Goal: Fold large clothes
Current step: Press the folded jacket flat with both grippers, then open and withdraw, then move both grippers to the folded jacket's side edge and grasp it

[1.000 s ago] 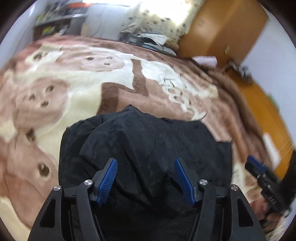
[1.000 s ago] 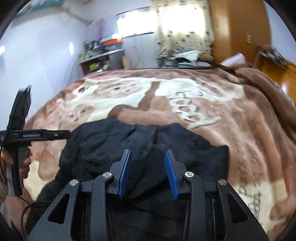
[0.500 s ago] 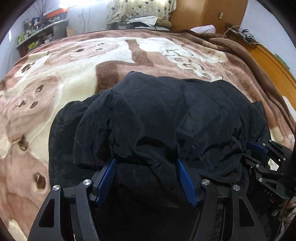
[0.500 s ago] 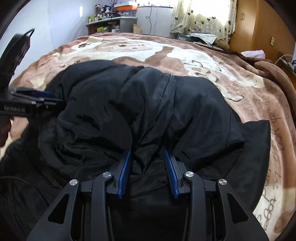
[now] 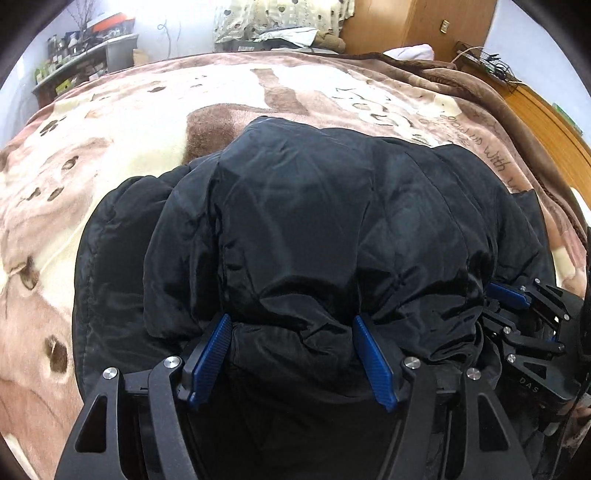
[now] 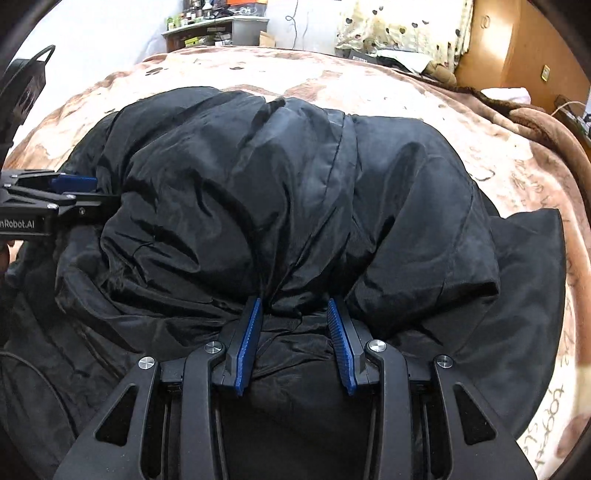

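Observation:
A large black padded jacket [image 5: 314, 229] lies bunched in a folded mound on the bed; it also fills the right wrist view [image 6: 280, 192]. My left gripper [image 5: 291, 332] is open, its blue pads wide apart against the mound's near edge, with jacket fabric lying between them. My right gripper [image 6: 295, 314] is open with a narrower gap, and a pinch of gathered jacket fabric sits between its fingertips. The right gripper shows at the right edge of the left wrist view [image 5: 517, 306], and the left gripper at the left edge of the right wrist view [image 6: 55, 195].
The jacket rests on a brown and cream fleece blanket [image 5: 129, 140] that covers the bed. A wooden wardrobe [image 5: 424, 22] and a cluttered shelf [image 5: 81, 55] stand beyond the far edge. A wooden bed frame [image 5: 546, 118] runs along the right.
Both grippers have moved forward and down onto the jacket, which now fills both views. The jacket's near part has been pushed up into a higher mound. The jaw gaps look unchanged.

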A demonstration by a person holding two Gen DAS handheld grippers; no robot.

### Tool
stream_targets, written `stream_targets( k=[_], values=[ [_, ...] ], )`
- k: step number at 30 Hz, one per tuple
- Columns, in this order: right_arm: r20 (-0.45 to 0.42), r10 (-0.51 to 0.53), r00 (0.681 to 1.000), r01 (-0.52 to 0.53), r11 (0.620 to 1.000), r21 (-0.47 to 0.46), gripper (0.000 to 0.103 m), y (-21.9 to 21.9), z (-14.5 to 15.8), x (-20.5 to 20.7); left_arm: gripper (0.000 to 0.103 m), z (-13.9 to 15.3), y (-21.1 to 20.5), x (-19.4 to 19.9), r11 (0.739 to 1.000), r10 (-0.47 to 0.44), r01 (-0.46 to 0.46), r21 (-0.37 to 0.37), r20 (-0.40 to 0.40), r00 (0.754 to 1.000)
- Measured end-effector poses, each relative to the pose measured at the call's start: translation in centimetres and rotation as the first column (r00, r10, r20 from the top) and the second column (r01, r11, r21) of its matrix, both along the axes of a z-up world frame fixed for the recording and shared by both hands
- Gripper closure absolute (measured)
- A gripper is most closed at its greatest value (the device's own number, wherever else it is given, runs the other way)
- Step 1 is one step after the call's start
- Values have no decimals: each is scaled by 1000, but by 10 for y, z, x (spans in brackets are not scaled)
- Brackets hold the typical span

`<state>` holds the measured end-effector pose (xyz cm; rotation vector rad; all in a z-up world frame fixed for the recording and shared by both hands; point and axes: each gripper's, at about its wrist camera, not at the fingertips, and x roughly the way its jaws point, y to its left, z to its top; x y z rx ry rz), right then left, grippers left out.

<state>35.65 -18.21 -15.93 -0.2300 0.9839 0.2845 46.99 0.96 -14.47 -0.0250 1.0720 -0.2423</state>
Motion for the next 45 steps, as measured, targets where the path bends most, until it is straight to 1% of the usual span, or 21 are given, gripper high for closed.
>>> stream_targets(
  k=[3,5,6,8,9,10,13,16,18,20,23,25,29,32,34,35,36,37,40,43,45],
  values=[
    [16,9,1000,-9,1000,-25,65,1,7,-8,34,10,1,-4,1000,2,-2,-13,10,1000],
    [18,30,999,-30,999,-31,65,2,21,-13,32,19,6,-7,1000,11,-11,-22,-13,1000],
    [19,37,999,-36,999,-23,65,1,28,-15,28,23,10,-9,999,20,-21,-42,-34,999],
    [61,29,998,-29,1000,5,64,-8,47,-26,28,34,22,-16,993,39,-46,-110,-64,997],
    [79,18,997,-20,1000,18,63,-12,56,-32,28,40,28,-20,990,53,-61,-125,-66,996],
    [92,6,996,-9,999,36,59,-17,65,-38,27,46,33,-26,990,65,-72,-122,-62,996],
    [131,-43,990,31,995,94,57,-33,95,-60,27,71,45,-47,991,69,-70,-116,-20,997],
    [173,-69,983,50,992,113,57,-43,127,-88,27,96,62,-76,986,81,-82,-147,-11,997],
    [200,-86,976,60,989,136,57,-51,151,-108,27,111,75,-95,979,111,-112,-168,-13,994],
    [225,-111,968,74,983,166,57,-60,177,-132,26,126,85,-118,977,113,-110,-181,3,994],
    [263,-126,957,77,979,191,57,-74,211,-170,22,151,105,-156,975,125,-117,-189,32,992],
    [289,-139,947,91,980,175,57,-84,232,-185,22,164,118,-180,973,143,-132,-189,41,989],
    [353,-167,920,127,983,133,57,-106,275,-238,21,186,150,-227,964,186,-169,-206,66,980],
    [385,-173,907,140,984,113,57,-121,297,-271,21,192,167,-259,964,196,-180,-195,62,979],
    [398,-183,899,158,983,95,56,-132,310,-295,17,191,175,-279,970,185,-173,-171,57,981],
    [395,-192,898,165,981,102,53,-136,313,-303,16,188,177,-290,973,181,-170,-154,57,982],
    [380,-208,901,176,977,119,45,-143,313,-313,16,183,180,-299,975,178,-169,-142,52,983],
    [367,-216,905,179,975,132,40,-148,309,-319,16,176,181,-307,976,177,-169,-139,41,983],
    [329,-266,906,230,962,144,39,-162,279,-336,16,150,183,-325,971,189,-188,-149,-10,982],
    [269,-325,907,293,944,154,39,-171,234,-351,16,120,182,-339,958,201,-207,-200,-51,978],
    [224,-333,916,308,941,141,39,-169,198,-358,16,100,178,-346,946,217,-228,-228,-73,973]
  ],
)
